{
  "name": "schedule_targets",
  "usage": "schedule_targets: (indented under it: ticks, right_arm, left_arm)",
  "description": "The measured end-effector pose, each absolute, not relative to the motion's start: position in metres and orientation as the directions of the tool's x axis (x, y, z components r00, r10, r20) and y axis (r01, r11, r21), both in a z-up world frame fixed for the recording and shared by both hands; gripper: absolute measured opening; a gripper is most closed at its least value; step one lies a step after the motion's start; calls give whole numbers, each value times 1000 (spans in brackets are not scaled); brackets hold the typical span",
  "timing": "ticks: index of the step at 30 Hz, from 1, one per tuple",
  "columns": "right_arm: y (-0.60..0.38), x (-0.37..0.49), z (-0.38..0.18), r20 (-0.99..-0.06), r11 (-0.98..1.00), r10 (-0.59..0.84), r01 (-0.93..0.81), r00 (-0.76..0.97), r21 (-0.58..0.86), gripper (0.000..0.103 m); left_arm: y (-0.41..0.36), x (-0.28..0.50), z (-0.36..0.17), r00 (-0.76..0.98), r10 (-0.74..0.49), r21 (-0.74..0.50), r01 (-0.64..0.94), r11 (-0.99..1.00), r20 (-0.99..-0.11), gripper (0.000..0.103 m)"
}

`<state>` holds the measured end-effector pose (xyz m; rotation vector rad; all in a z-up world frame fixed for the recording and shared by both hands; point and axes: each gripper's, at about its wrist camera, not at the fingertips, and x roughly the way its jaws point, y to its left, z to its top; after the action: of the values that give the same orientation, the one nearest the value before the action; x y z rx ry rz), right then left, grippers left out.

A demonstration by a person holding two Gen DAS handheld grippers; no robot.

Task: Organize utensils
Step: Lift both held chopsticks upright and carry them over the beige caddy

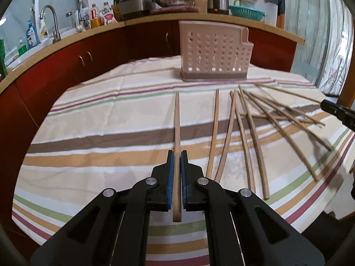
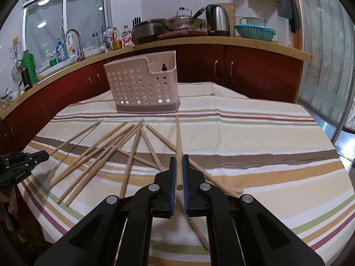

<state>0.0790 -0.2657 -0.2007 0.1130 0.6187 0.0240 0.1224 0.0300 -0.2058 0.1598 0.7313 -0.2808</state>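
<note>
Wooden chopsticks are the job, and you have one clamped in each gripper. Your left gripper is clenched on a chopstick that runs straight ahead between its blue pads, its butt end poking back behind them. Your right gripper pinches a second chopstick close to its near end, tip pointing forward.

The loose chopsticks lie fanned on the striped cloth, to the right of your left gripper and to the left of your right one. The perforated holder stands ahead of both, beyond the fan.

You look to be mid-carry. Next, I judge, you must tip each stick upright over the holder's open top before letting go.
</note>
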Motion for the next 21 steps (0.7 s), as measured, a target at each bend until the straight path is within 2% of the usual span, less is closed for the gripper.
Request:
schedule_targets:
  ticks: [12,21]
  right_arm:
    - [-270,73,-171,-507,995,45,9,861,103,6]
    - [-275,76,-149,-470,996,30,13,882,88,6]
  left_arm:
    - [31,114,-153,821,-194,51,261,964,-536,6]
    - [30,125,-122,863,-204,43,251,967,-462,6]
